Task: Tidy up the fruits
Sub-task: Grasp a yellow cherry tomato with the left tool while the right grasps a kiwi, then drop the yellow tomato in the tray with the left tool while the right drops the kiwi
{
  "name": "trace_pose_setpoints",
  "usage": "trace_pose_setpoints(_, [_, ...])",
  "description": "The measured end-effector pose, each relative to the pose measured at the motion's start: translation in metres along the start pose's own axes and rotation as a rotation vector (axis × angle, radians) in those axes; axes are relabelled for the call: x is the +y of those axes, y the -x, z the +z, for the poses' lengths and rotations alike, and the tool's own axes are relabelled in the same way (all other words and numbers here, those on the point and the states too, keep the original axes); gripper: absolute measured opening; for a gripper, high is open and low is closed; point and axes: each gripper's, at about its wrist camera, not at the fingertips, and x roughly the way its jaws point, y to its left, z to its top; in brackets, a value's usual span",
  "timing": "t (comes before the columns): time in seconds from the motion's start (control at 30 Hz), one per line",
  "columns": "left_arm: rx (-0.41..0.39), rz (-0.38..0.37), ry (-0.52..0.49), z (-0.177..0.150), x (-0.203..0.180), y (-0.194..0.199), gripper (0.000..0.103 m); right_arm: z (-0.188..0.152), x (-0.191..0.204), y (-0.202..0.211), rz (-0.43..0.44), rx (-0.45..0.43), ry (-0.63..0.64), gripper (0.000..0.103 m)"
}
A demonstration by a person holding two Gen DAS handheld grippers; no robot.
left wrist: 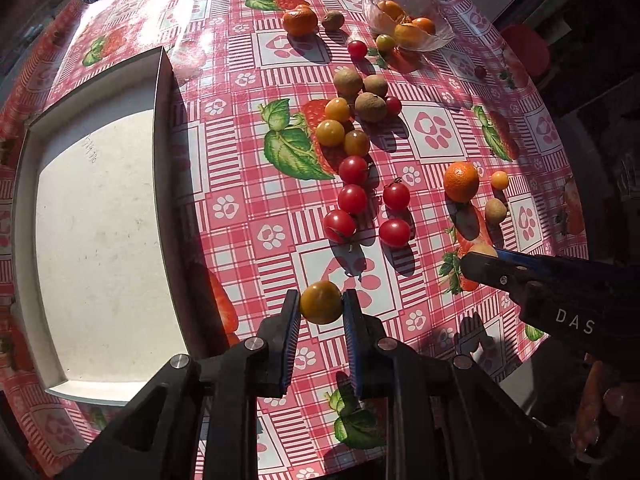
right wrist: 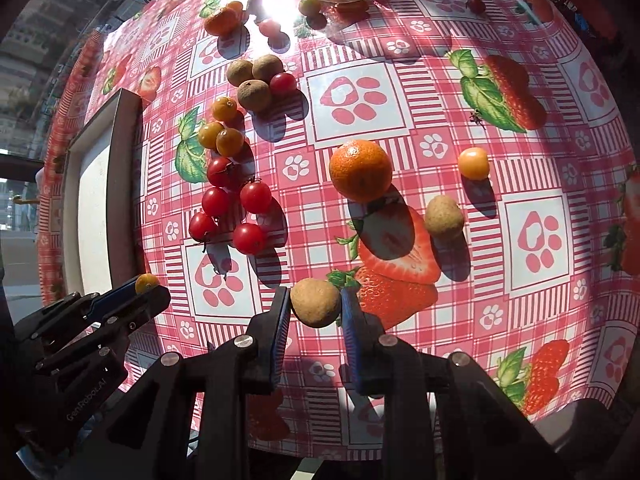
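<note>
Likely to go wrong through round, smooth fruit slipping: left hand-held gripper (left wrist: 321,307) clenched on a yellow-orange cherry tomato (left wrist: 321,302), pinched only across its widest part near the fingertips, so any twist or jolt could squirt it out and send it rolling over the glossy table (left wrist: 432,128). Too hard a squeeze, by contrast, could split the thin skin. Same hazard on the other side: right hand-held gripper (right wrist: 315,307) clenched on a tan longan (right wrist: 316,302), again held at the very tips rather than deep between the pads. Also risky: both tools close together over the near edge of the table, so a careless swing could knock the red cherry tomatoes (left wrist: 352,199) or the mandarin (right wrist: 361,170) out of their groups. Held tomato just in front of the left fingertips, to the right of the white tray (left wrist: 100,240) and short of the red cluster; held longan just in front of the right fingertips, nearer than the mandarin and the loose longan (right wrist: 444,216). Glass bowl (left wrist: 408,20) of mandarins well apart at the far side.
</note>
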Motion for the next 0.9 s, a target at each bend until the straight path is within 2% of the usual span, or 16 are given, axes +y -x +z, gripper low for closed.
trace_pose_setpoints(0.3, [-0.062,0.055,0.091,-0.015,0.061,0.034,0.022,0.006,0.061,0.014,0.036,-0.015,0.109,0.027])
trace_pose_setpoints(0.47, [-0.074,0.112,0.166,-0.029,0.107,0.043,0.022,0.006,0.114,0.010,0.076,-0.007,0.202,0.028])
trace_pose_setpoints(0.77, [-0.008,0.222,0.273,-0.053,0.185,0.023,0.022,0.003,0.218,-0.031,0.134,0.071,0.387,0.027])
trace_pose_setpoints(0.9, [0.023,0.236,0.291,-0.060,0.201,0.012,0.022,-0.005,0.239,-0.062,0.107,0.132,0.437,0.027])
